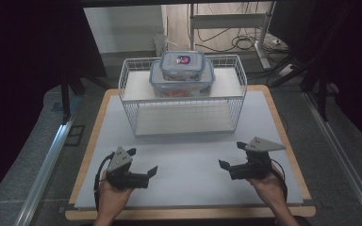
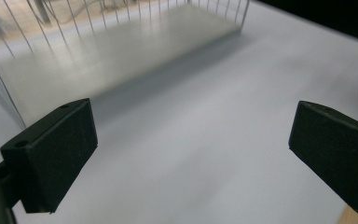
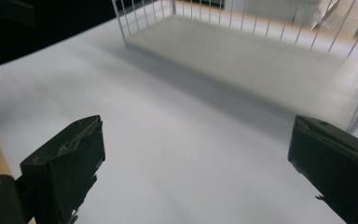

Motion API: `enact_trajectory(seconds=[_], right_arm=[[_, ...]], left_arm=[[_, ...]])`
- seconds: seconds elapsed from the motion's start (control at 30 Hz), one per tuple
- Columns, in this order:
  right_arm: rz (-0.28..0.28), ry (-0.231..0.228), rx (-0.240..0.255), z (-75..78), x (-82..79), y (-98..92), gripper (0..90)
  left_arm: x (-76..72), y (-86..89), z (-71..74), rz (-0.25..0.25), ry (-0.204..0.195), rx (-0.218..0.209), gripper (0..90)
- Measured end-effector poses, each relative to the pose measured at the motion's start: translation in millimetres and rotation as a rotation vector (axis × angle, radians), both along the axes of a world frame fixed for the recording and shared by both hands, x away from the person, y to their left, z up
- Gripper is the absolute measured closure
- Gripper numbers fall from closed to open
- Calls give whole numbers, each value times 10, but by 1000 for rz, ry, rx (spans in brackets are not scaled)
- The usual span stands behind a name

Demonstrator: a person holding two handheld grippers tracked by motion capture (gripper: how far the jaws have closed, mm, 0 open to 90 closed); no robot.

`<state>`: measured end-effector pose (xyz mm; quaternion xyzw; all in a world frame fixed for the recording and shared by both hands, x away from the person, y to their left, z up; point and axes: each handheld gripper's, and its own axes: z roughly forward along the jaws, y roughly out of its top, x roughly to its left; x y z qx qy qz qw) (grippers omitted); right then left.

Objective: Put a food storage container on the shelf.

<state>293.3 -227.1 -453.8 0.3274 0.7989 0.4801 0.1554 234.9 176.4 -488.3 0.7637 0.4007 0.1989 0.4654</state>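
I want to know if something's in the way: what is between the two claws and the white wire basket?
Nothing: bare white tabletop lies between the left claw, the right claw and the white wire basket, clearest in the high view.

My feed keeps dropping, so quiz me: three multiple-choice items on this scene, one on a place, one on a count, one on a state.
1. Where do the lidded boxes stand?
A. on the top shelf of the wire rack
B. on the rack's lower shelf
C. on the table in front of the rack

2. How many boxes are stacked there?
A. one
B. two
C. four

3. How are the left gripper and right gripper?
A. both shut on a box
B. one open, one shut
C. both open with nothing between the jaws

Answers:
1 A, the high view shows them on the upper board.
2 B, a small box sits on a bigger one.
3 C, both gripper views show jaws wide apart over the bare white table.
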Motion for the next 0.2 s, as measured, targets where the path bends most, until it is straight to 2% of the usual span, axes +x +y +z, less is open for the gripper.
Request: enact_trajectory(seconds=[0.1,0.17,0.2], right_arm=[[-9,47,-30,-228,-26,-42,32],[7,75,-32,-299,-17,-48,31],[6,69,-44,-313,-7,-44,31]], left_arm=[[-58,16,-183,8,37,45,10],[-50,14,-218,13,46,62,9],[-50,14,-218,13,46,62,9]])
